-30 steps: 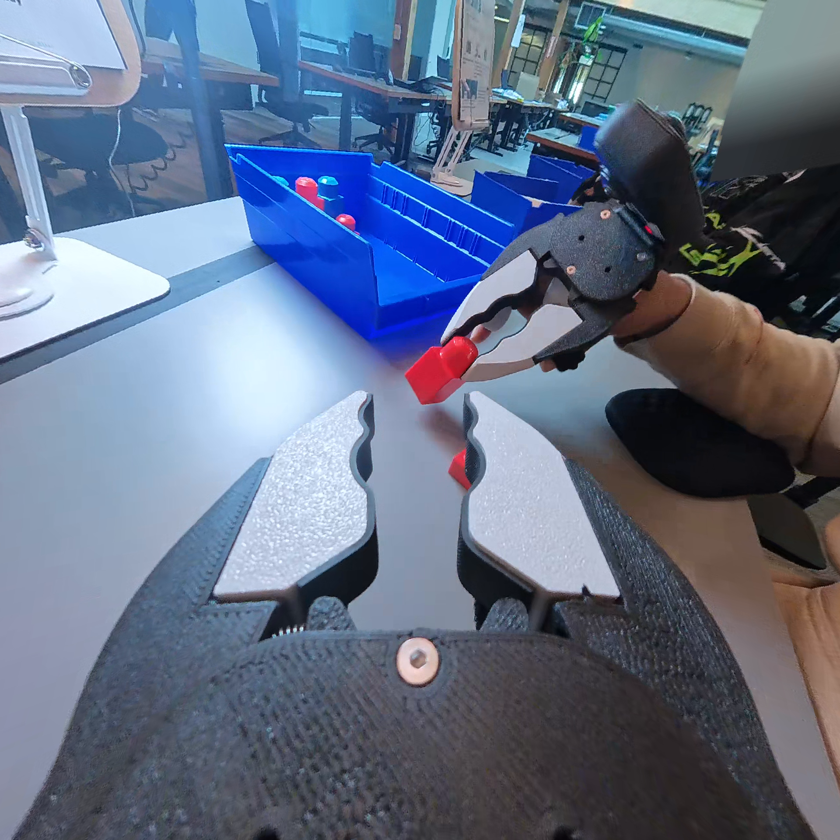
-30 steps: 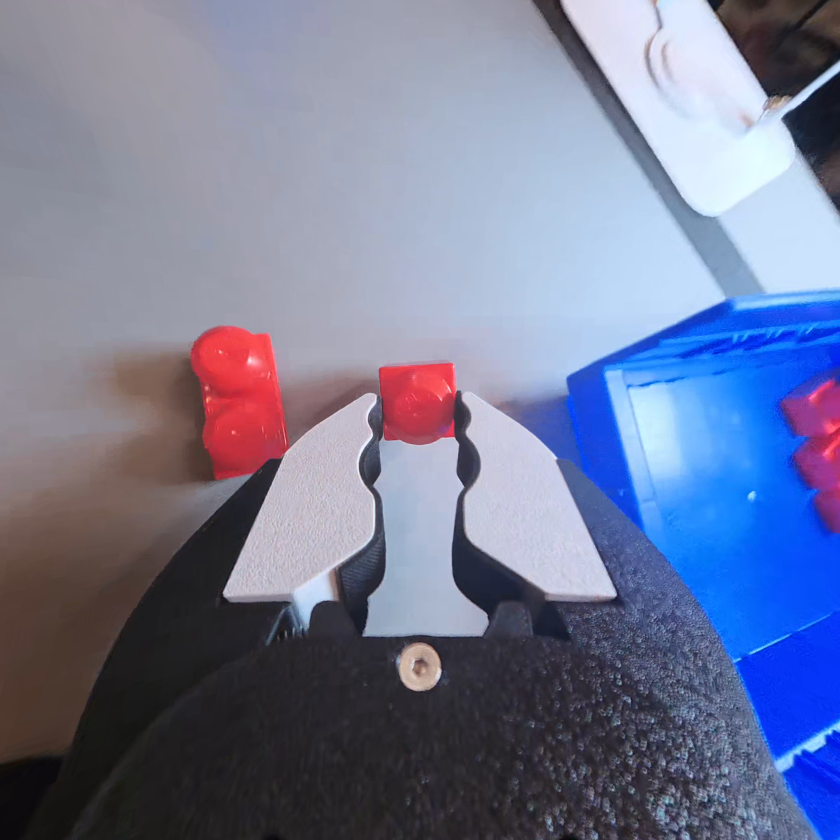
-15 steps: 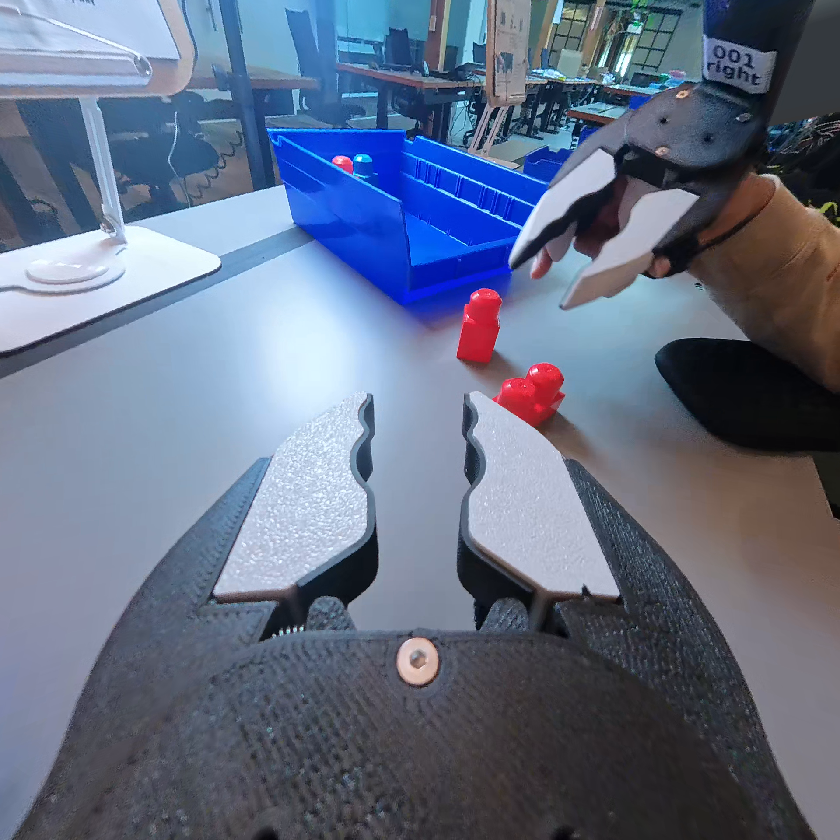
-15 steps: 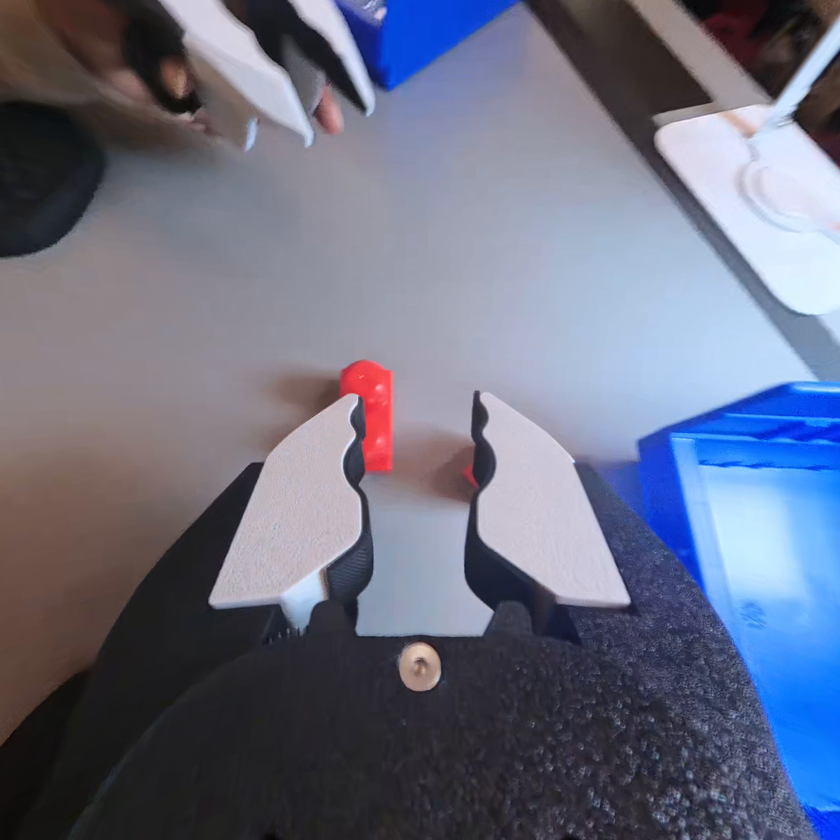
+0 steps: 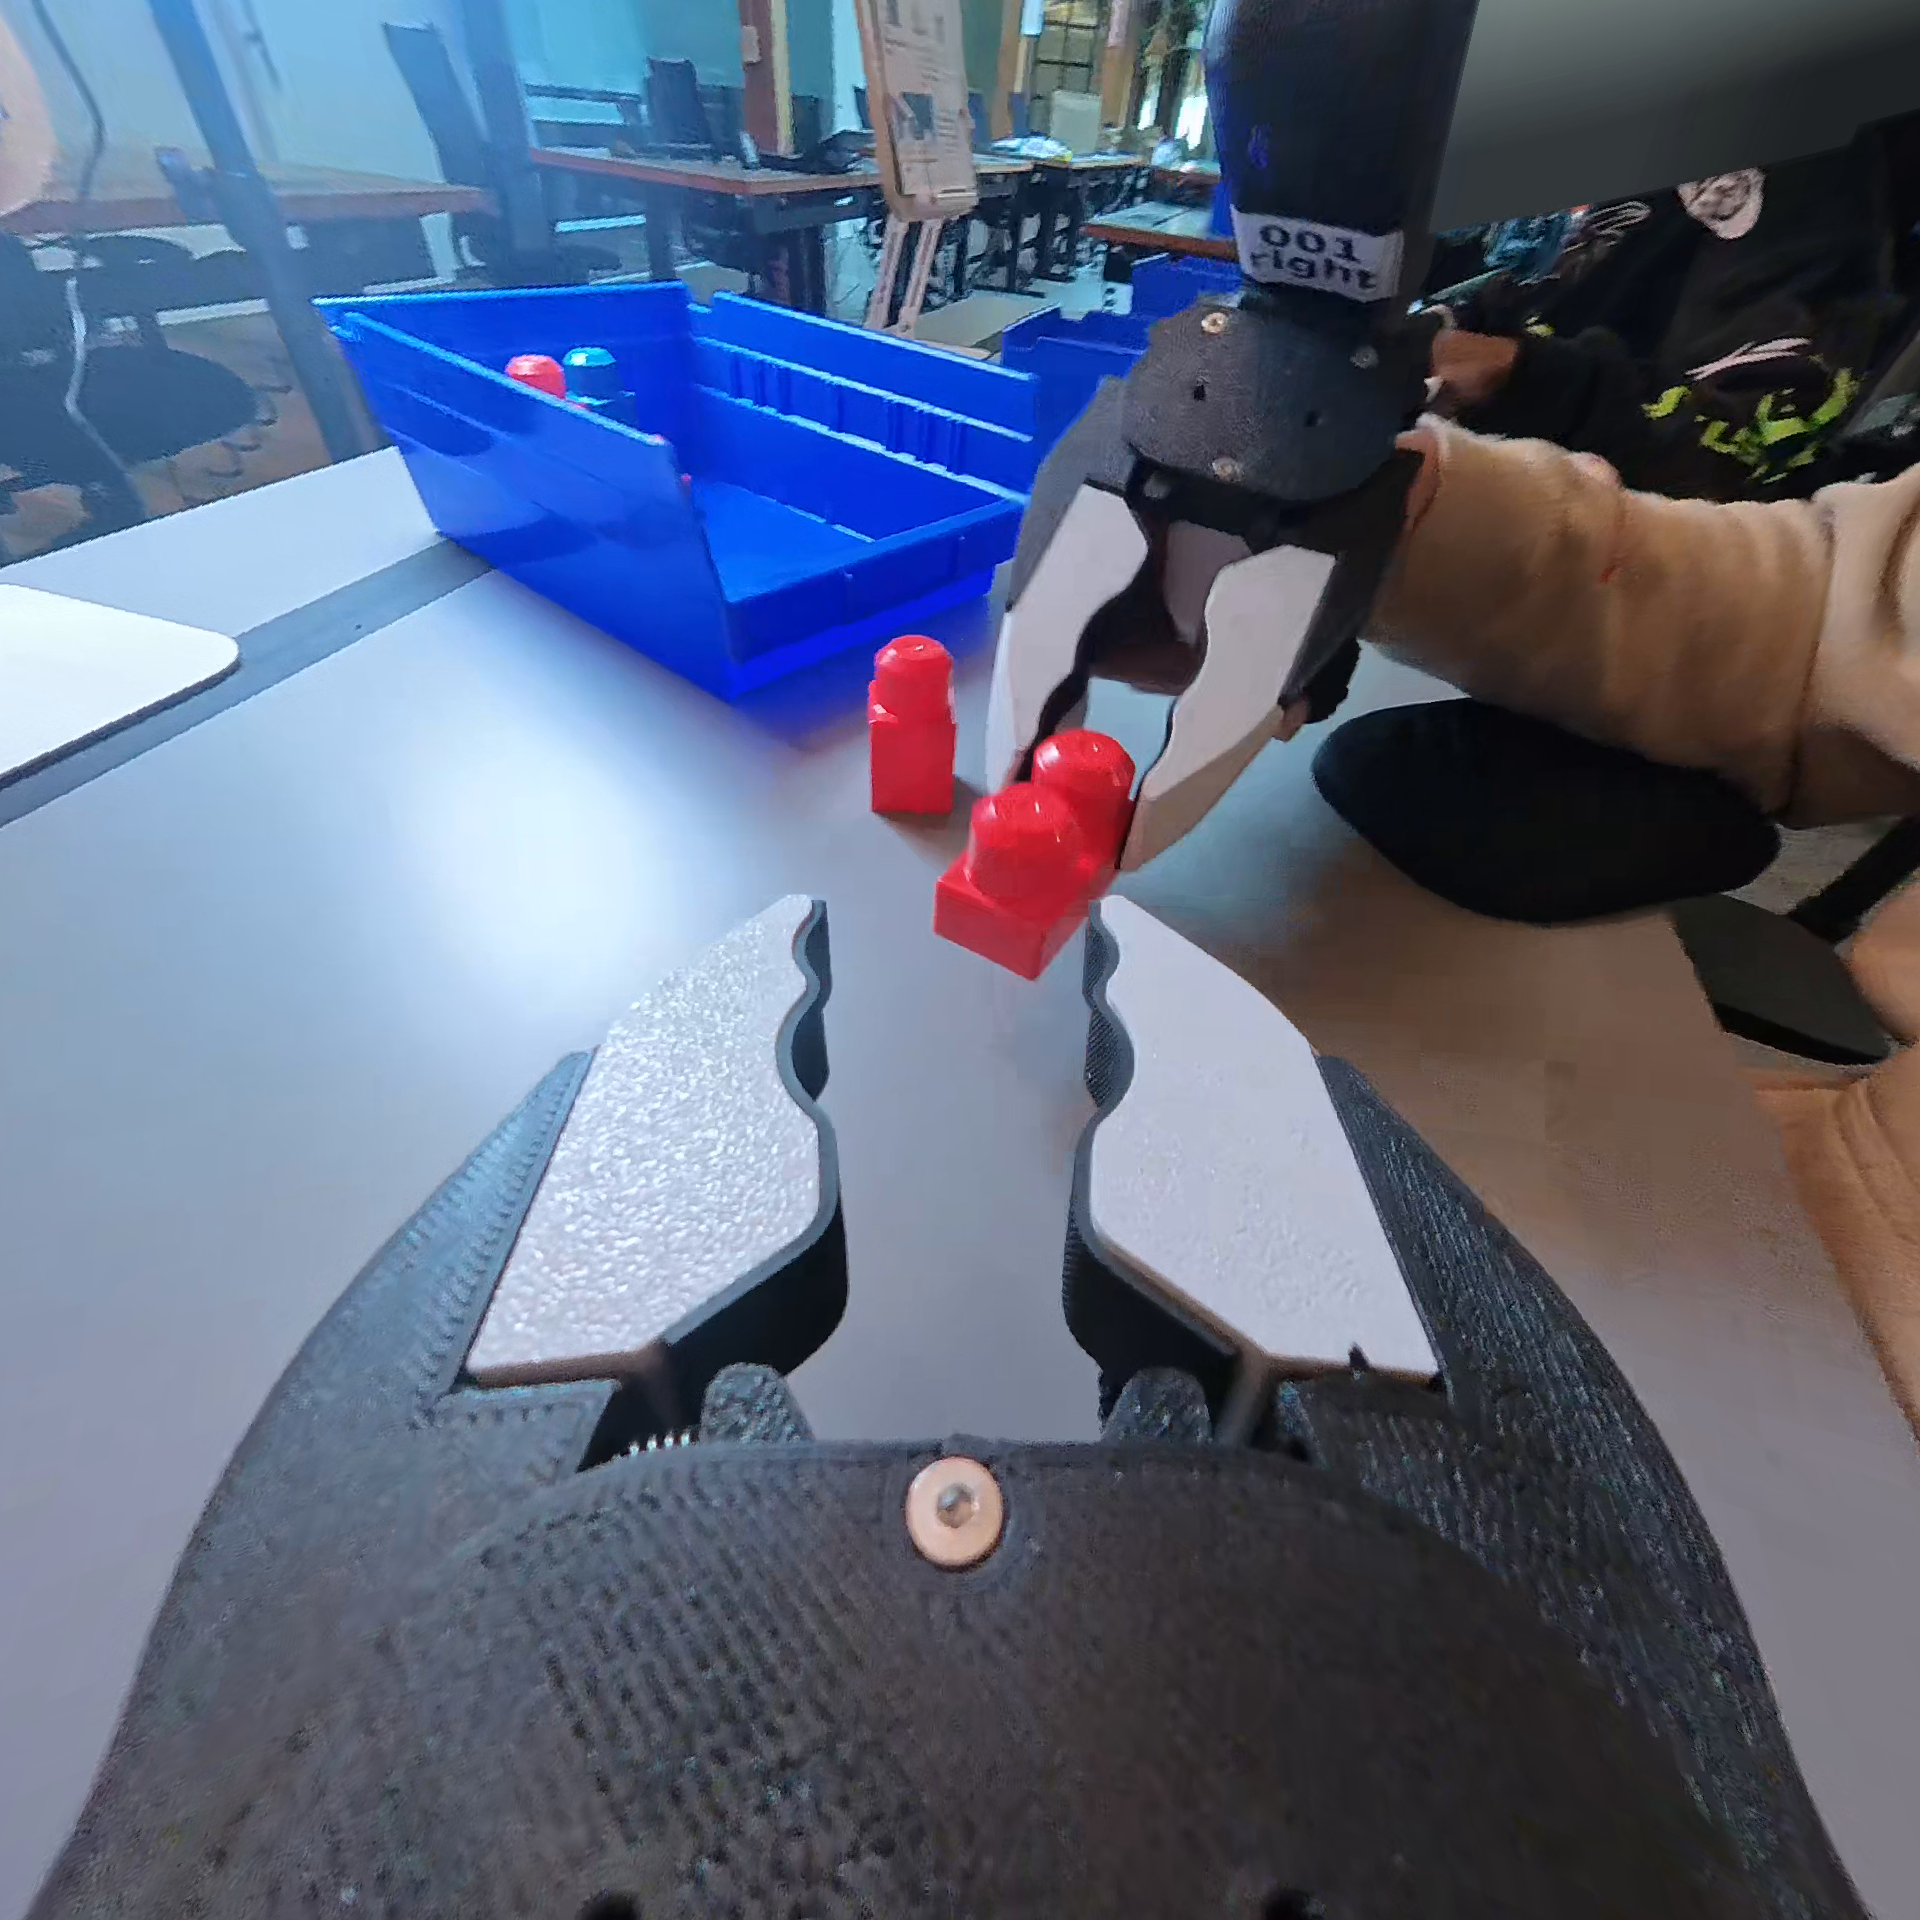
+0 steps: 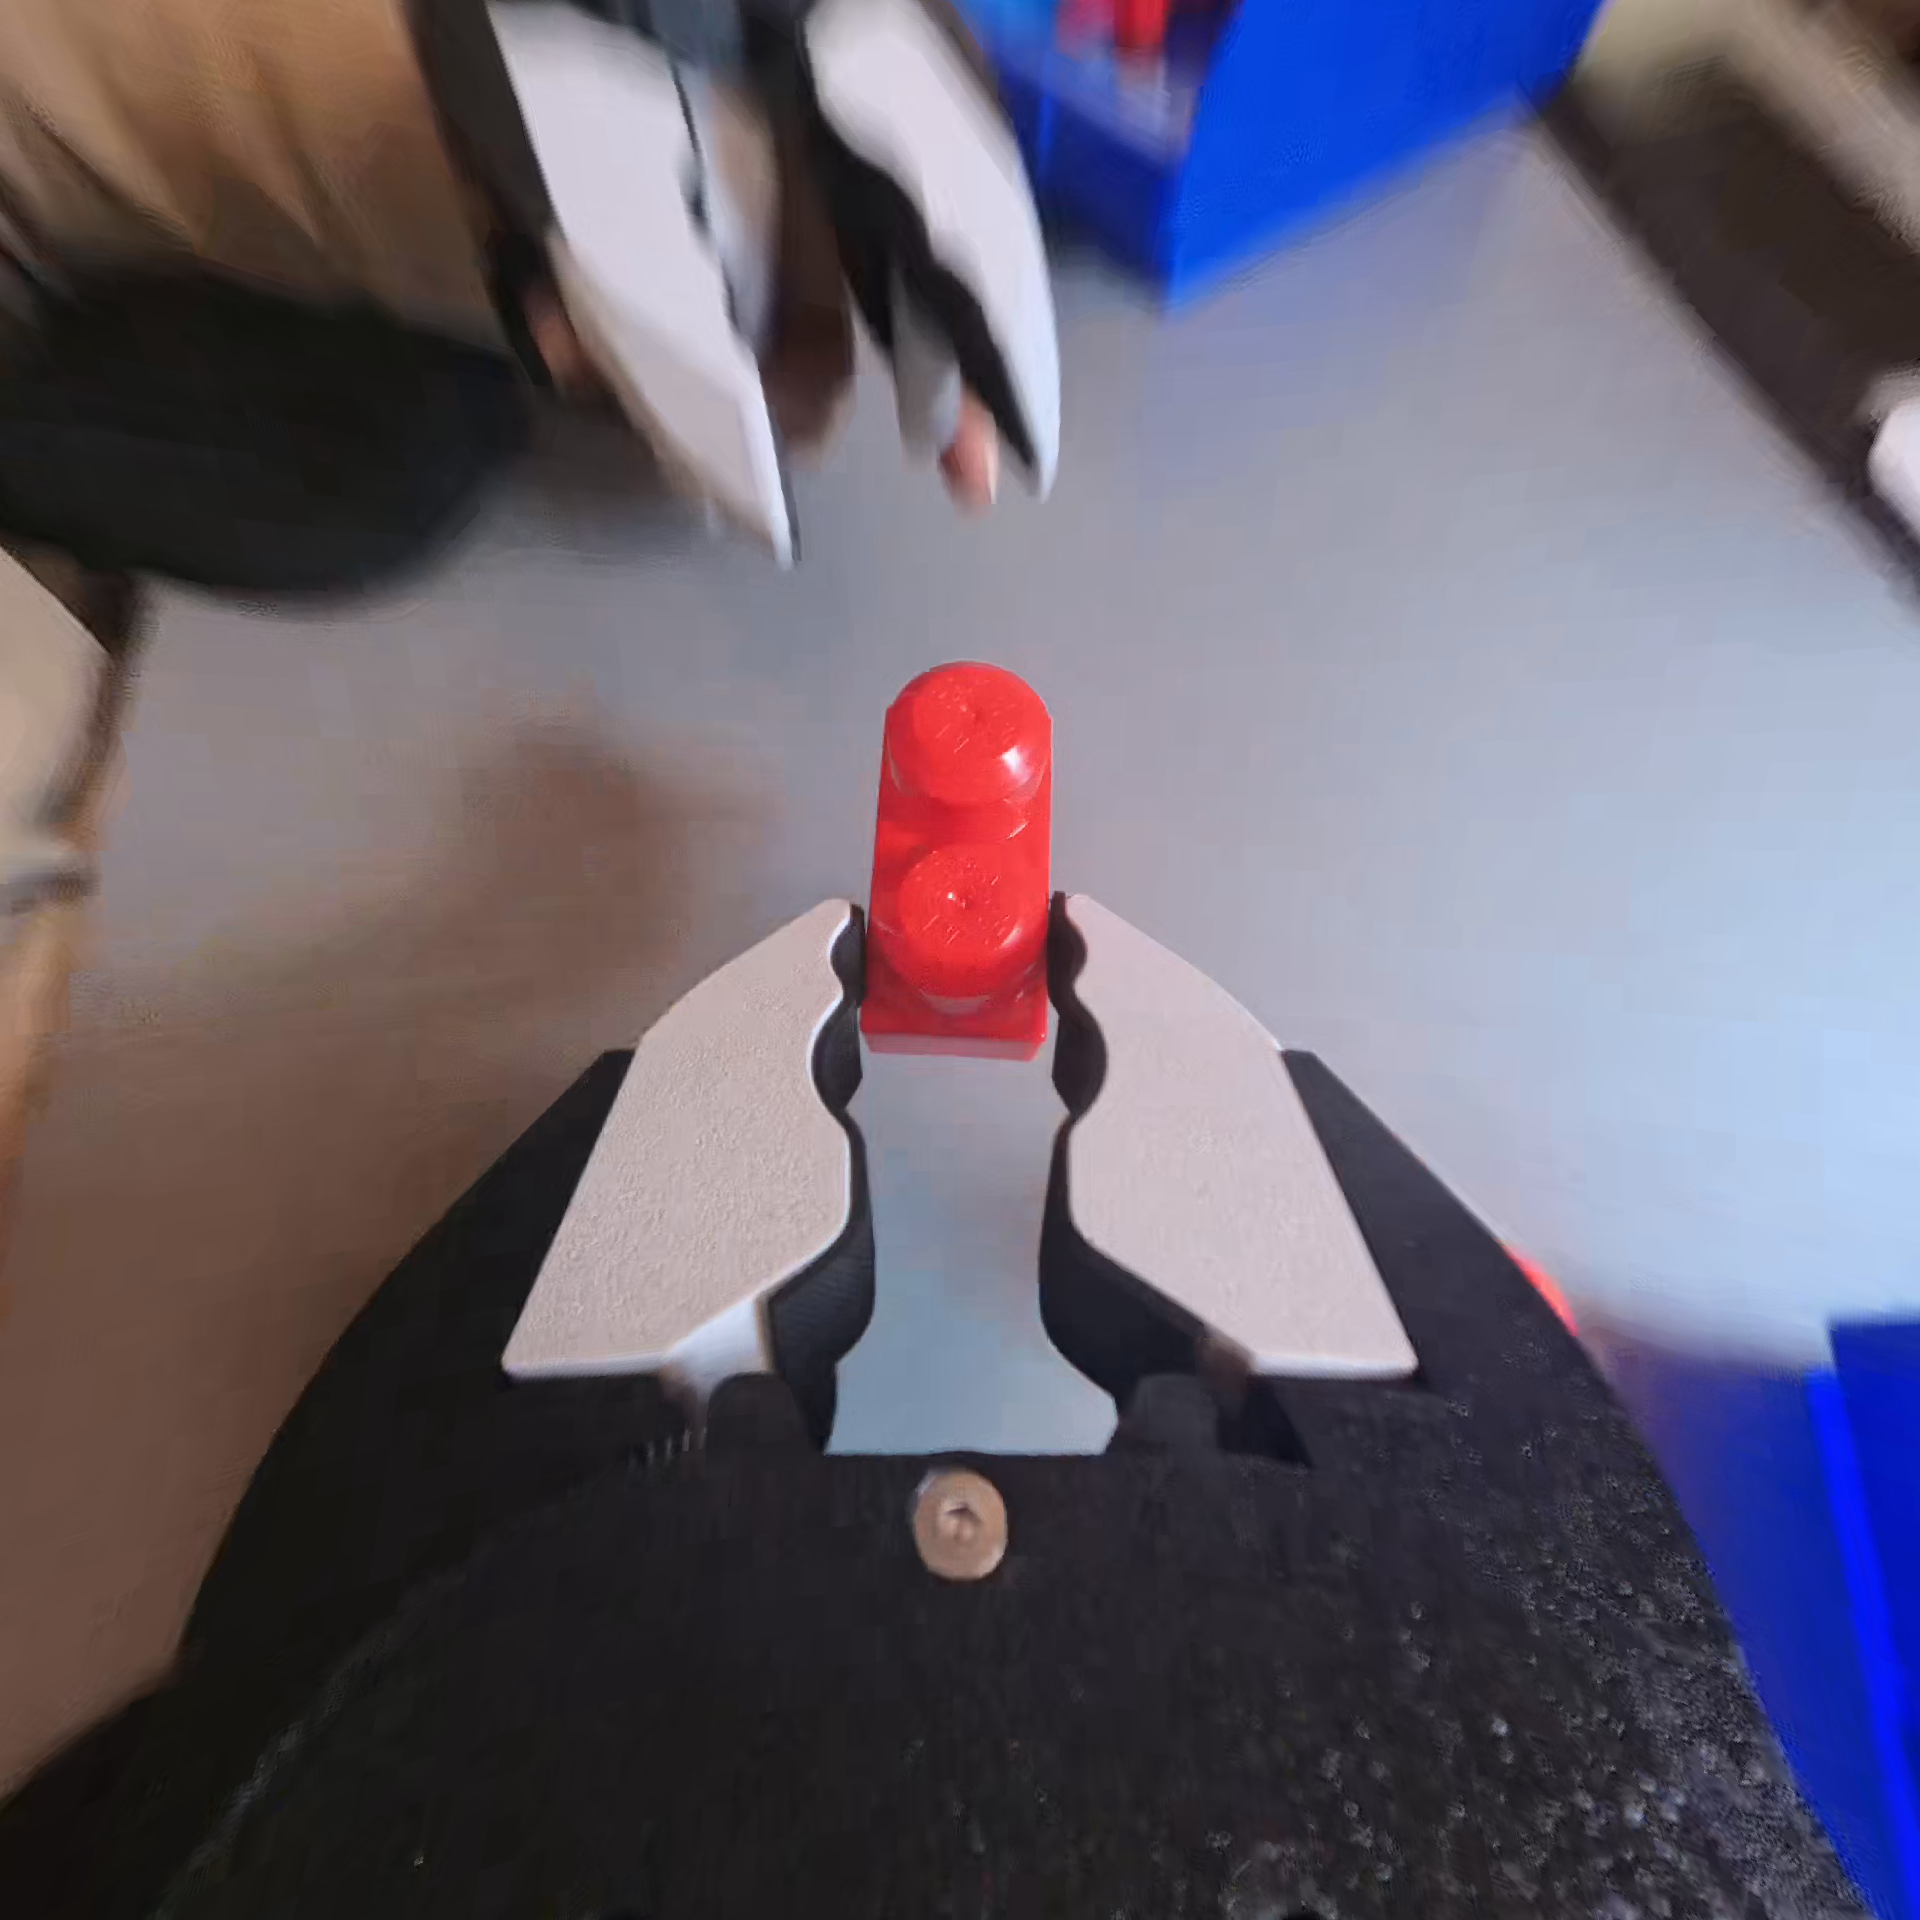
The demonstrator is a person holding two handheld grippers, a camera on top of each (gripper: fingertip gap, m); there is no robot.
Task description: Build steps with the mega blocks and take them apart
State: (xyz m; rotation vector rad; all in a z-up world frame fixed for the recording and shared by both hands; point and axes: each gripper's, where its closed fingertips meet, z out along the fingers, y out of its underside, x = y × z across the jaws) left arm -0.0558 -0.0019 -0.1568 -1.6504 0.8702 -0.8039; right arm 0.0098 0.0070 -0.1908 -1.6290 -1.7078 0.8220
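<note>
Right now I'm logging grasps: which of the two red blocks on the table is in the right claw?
The two-stud red block, gripped at one end by the right claw. The taller single-stud red block stands upright, untouched, nearer the blue bin.

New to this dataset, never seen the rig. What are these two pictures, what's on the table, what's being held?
There is no robot arm: a person holds a hand-held gripper in each hand, each with a camera looking forward along its two fingers.

The left wrist view shows the left hand-held gripper open, holding nothing, above a grey table. Ahead, the right hand-held gripper reaches down.

The right wrist view shows that right gripper closed on a red two-stud block.

A single-stud red block stands upright on the table, apart. Behind it sits a blue bin with more blocks at its far end.
</note>
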